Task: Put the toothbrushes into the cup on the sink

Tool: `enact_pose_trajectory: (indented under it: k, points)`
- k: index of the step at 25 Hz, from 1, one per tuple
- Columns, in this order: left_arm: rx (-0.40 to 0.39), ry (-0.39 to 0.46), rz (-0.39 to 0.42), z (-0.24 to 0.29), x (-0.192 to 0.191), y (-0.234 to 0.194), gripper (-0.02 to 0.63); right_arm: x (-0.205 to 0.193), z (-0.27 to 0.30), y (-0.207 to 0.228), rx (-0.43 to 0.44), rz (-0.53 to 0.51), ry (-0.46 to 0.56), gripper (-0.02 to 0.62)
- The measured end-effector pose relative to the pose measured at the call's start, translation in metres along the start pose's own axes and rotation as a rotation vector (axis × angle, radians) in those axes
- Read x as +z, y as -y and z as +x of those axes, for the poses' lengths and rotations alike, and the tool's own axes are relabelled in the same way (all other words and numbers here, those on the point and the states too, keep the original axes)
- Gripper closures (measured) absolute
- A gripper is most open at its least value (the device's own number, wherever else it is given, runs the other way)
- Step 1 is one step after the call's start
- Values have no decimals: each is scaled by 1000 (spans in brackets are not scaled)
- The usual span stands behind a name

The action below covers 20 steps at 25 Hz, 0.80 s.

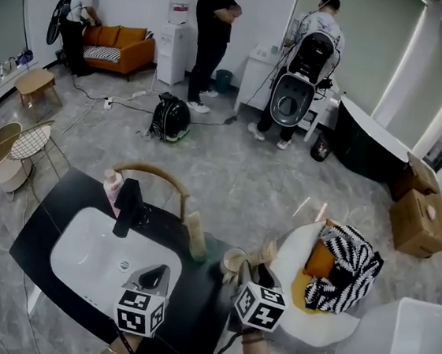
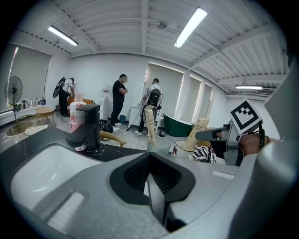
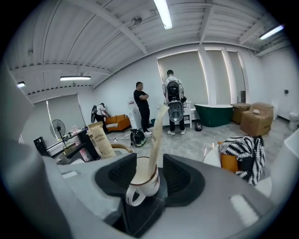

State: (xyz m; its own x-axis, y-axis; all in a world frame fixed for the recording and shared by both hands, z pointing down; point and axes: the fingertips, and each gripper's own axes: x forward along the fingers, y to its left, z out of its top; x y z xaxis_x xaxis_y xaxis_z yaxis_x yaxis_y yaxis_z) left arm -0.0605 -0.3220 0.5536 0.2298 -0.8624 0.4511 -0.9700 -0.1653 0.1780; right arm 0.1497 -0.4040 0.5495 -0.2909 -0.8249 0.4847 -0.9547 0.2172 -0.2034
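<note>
The right gripper [image 1: 256, 273] has its jaws spread wide, flanking the white cup [image 3: 145, 183] without pressing it. One wrapped toothbrush [image 3: 155, 135] leans inside the cup. The cup sits on the black counter [image 1: 45, 227], at 3 o'clock of the sink [image 1: 77, 255]. A second toothbrush [image 1: 195, 235] stands at 10 o'clock of the cup. The left gripper [image 2: 150, 168] has its jaws pressed together, empty.

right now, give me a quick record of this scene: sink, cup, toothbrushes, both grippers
surface: black counter with a white sink and a black faucet
cup: white mug, near the counter's right end
first toothbrush: paper-wrapped, standing tilted in the mug
second toothbrush: paper-wrapped, upright by the sink, outside the mug
left gripper: jaws together, nothing between them
right gripper: jaws apart, either side of the mug, not pressing it
progress: one in, one left
</note>
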Motion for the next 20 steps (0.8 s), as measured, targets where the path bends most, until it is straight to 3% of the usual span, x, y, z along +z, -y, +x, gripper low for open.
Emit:
enact_pose_trajectory:
  k: [20]
  points:
    - [-59,46,51,-39,22,6,598,5,-55,-16,-51,41,37,428]
